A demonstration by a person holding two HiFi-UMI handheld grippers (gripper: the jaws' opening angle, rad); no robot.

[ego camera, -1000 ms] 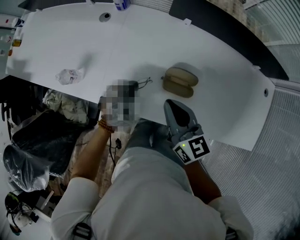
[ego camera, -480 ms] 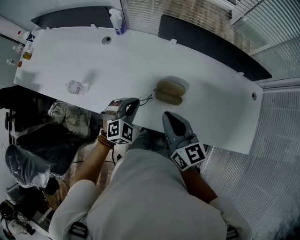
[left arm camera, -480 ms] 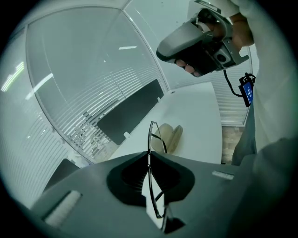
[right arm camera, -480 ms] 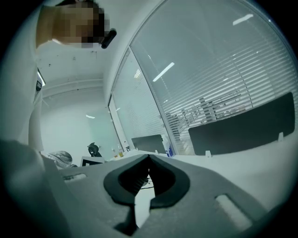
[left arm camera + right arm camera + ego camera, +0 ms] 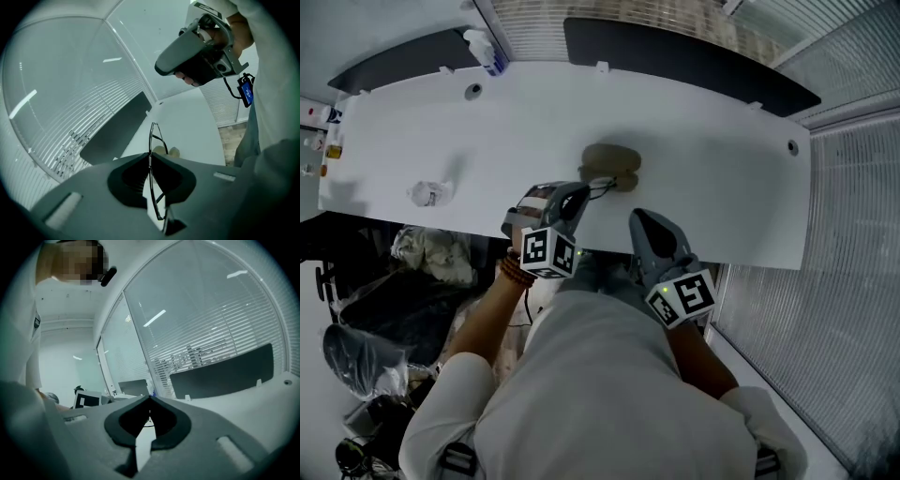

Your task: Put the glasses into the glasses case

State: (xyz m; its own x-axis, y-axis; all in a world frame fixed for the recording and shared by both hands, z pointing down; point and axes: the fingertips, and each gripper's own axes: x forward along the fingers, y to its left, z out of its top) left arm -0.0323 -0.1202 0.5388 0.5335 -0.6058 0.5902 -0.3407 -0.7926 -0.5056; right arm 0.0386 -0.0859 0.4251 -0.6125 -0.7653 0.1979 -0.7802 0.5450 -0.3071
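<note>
The tan glasses case (image 5: 611, 167) lies closed on the white table (image 5: 712, 187); in the left gripper view the case (image 5: 165, 151) peeks out just past the jaws. My left gripper (image 5: 577, 195) hangs above the table's near edge, close to the case, shut on the thin-framed glasses (image 5: 153, 140), whose wire frame (image 5: 600, 189) sticks out toward the case. My right gripper (image 5: 643, 221) hovers to the right of it, its jaws (image 5: 150, 398) meeting at the tips with nothing between them. The left gripper view shows the right gripper (image 5: 197, 51) high up.
A spray bottle (image 5: 487, 52) stands at the table's far left corner. A crumpled clear wrapper (image 5: 429, 193) lies at the left. A dark panel (image 5: 675, 52) runs behind the table. Bags and clutter (image 5: 366, 337) fill the floor left of the person.
My left gripper has risen from the table's edge with the glasses and now sits nearer the case. The right gripper has lifted a little. The head view has swung, shifting the table.
</note>
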